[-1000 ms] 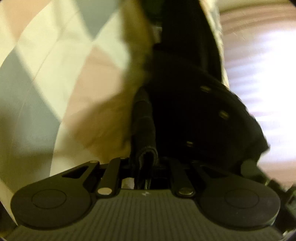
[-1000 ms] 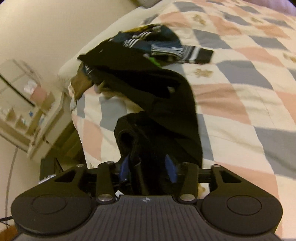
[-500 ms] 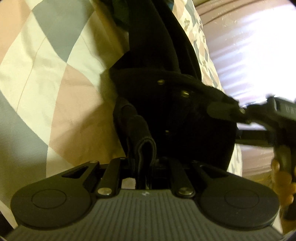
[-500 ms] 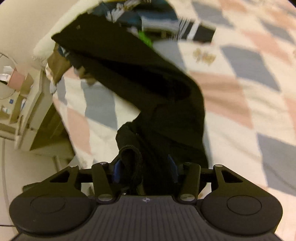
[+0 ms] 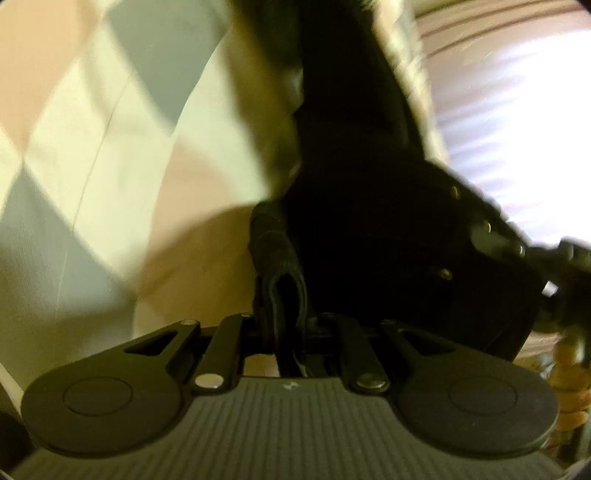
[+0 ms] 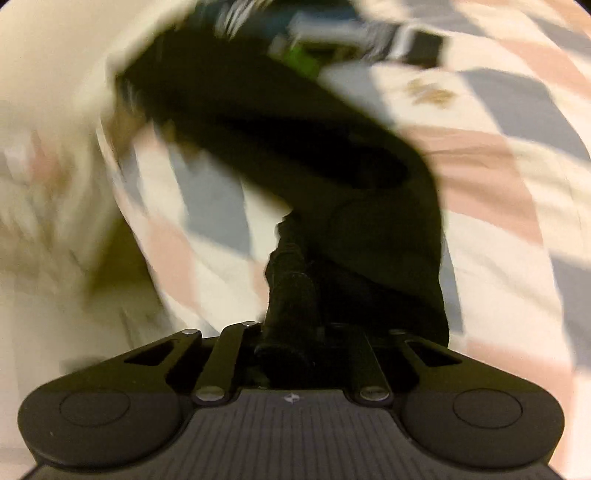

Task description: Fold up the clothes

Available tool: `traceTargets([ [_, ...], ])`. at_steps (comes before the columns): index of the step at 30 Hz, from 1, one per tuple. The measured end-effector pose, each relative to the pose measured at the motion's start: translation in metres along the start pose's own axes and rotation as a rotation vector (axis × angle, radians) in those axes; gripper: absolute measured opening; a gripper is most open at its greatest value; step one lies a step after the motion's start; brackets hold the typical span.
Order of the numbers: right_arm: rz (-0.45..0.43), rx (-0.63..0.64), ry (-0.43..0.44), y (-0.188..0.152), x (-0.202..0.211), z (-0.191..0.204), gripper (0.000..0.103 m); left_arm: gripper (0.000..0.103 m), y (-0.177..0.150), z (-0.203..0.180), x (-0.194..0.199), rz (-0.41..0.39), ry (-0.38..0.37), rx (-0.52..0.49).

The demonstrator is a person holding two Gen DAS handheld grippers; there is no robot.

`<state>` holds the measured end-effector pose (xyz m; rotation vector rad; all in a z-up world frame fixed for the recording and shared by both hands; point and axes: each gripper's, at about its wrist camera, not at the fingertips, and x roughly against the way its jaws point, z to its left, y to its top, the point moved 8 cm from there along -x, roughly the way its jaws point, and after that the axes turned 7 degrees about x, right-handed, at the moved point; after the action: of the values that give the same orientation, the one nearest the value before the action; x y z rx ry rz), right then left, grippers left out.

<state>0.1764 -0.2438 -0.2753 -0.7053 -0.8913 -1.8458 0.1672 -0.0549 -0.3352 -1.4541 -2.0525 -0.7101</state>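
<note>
A black garment (image 5: 369,240) with small metal studs hangs over a checkered quilt (image 5: 92,147). My left gripper (image 5: 282,317) is shut on a folded edge of it, and the cloth sticks up between the jaws. In the right wrist view the same black garment (image 6: 332,177) trails from the quilt (image 6: 498,177) up to my right gripper (image 6: 291,332). Its jaws are closing, with a bunched ridge of the fabric pinched between them. The right gripper's body (image 5: 561,266) and the hand (image 5: 569,380) that holds it show at the right edge of the left wrist view.
A pile of other clothes (image 6: 314,33), striped and dark, lies on the quilt behind the black garment. The bed's edge drops off on the left of the right wrist view, which is heavily blurred. A bright curtain (image 5: 517,92) fills the upper right beyond the bed.
The right jaws have drawn in onto the black fabric, and their blue pads no longer show. The right view has swung and blurred. The left gripper has risen, still gripping its fold.
</note>
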Motion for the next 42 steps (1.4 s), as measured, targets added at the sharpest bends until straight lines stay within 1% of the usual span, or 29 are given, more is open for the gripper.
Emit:
traceTargets([
  [2,-0.095,-0.075,0.105,0.009,0.040,0.001,0.013,0.008,0.013,-0.035,0.038,-0.092,-0.037,-0.049],
  [4,-0.194,-0.132,0.213,0.021,0.082,0.005,0.013,0.008,0.027,-0.083,0.087,-0.207,-0.081,-0.126],
  [6,-0.306,-0.129,0.347,0.036,0.130,0.024,0.013,0.008,0.029,-0.133,0.142,-0.330,-0.127,-0.209],
  [8,-0.427,-0.109,0.521,0.046,0.186,0.043,0.013,0.008,0.021,-0.186,0.203,-0.458,-0.175,-0.298],
  [10,-0.547,-0.117,0.709,0.038,0.245,0.047,0.013,0.010,-0.018,-0.238,0.260,-0.580,-0.217,-0.413],
  [11,-0.598,-0.131,0.794,0.027,0.275,0.042,0.013,0.010,-0.046,-0.255,0.283,-0.615,-0.226,-0.461],
  [12,-0.624,-0.146,0.849,0.012,0.298,0.031,0.013,0.011,-0.086,-0.275,0.298,-0.627,-0.240,-0.502],
  [13,-0.637,-0.158,0.886,-0.004,0.317,0.019,0.013,0.013,-0.119,-0.287,0.300,-0.608,-0.254,-0.519],
  [14,-0.643,-0.177,0.899,-0.025,0.335,0.000,0.013,0.016,-0.155,-0.296,0.295,-0.565,-0.262,-0.528],
  [16,-0.648,-0.250,0.830,-0.072,0.361,-0.055,0.013,0.025,-0.228,-0.293,0.266,-0.413,-0.241,-0.540],
  [17,-0.641,-0.299,0.766,-0.099,0.370,-0.090,0.013,0.027,-0.262,-0.280,0.241,-0.297,-0.205,-0.527],
  [18,-0.630,-0.344,0.678,-0.126,0.376,-0.129,0.013,0.028,-0.296,-0.266,0.216,-0.181,-0.169,-0.513],
  [19,-0.605,-0.386,0.559,-0.154,0.378,-0.171,0.013,0.028,-0.330,-0.251,0.192,-0.065,-0.130,-0.492],
  [20,-0.556,-0.463,0.413,-0.184,0.373,-0.217,0.013,0.026,-0.361,-0.228,0.169,0.041,-0.076,-0.449],
  [21,-0.493,-0.561,0.255,-0.217,0.365,-0.263,0.017,0.022,-0.384,-0.208,0.154,0.101,-0.007,-0.435],
  [23,-0.375,-0.745,-0.061,-0.288,0.356,-0.350,0.025,0.022,-0.417,-0.173,0.136,0.196,0.106,-0.405],
  [24,-0.353,-0.794,-0.148,-0.317,0.356,-0.374,0.025,0.022,-0.426,-0.159,0.130,0.228,0.149,-0.390],
  [25,-0.344,-0.817,-0.186,-0.341,0.356,-0.388,0.025,0.022,-0.420,-0.150,0.125,0.226,0.170,-0.374],
  [26,-0.350,-0.841,-0.186,-0.360,0.355,-0.395,0.028,0.022,-0.415,-0.142,0.120,0.223,0.191,-0.358],
  [27,-0.366,-0.860,-0.159,-0.375,0.353,-0.396,0.031,0.022,-0.408,-0.135,0.115,0.219,0.212,-0.344],
  [28,-0.377,-0.865,-0.144,-0.387,0.350,-0.394,0.033,0.022,-0.396,-0.132,0.106,0.205,0.234,-0.340],
  [30,-0.380,-0.844,-0.149,-0.408,0.342,-0.386,0.037,0.023,-0.372,-0.127,0.089,0.178,0.279,-0.331],
  [31,-0.371,-0.835,-0.140,-0.417,0.337,-0.379,0.038,0.024,-0.364,-0.123,0.081,0.163,0.298,-0.329],
  [32,-0.360,-0.839,-0.122,-0.427,0.329,-0.370,0.042,0.025,-0.352,-0.120,0.069,0.151,0.310,-0.326],
  [35,-0.338,-0.878,-0.030,-0.454,0.299,-0.337,0.045,0.028,-0.325,-0.110,0.058,0.132,0.332,-0.296],
  [36,-0.326,-0.891,-0.009,-0.460,0.289,-0.326,0.055,0.030,-0.315,-0.109,0.056,0.131,0.338,-0.284],
  [38,-0.307,-0.917,0.013,-0.467,0.270,-0.305,0.068,0.030,-0.285,-0.103,0.039,0.125,0.343,-0.262],
  [41,-0.292,-0.946,0.017,-0.471,0.243,-0.286,0.067,0.033,-0.227,-0.094,0.018,0.091,0.346,-0.258],
  [42,-0.299,-0.965,-0.015,-0.471,0.237,-0.282,0.067,0.037,-0.204,-0.092,0.013,0.073,0.348,-0.270],
])
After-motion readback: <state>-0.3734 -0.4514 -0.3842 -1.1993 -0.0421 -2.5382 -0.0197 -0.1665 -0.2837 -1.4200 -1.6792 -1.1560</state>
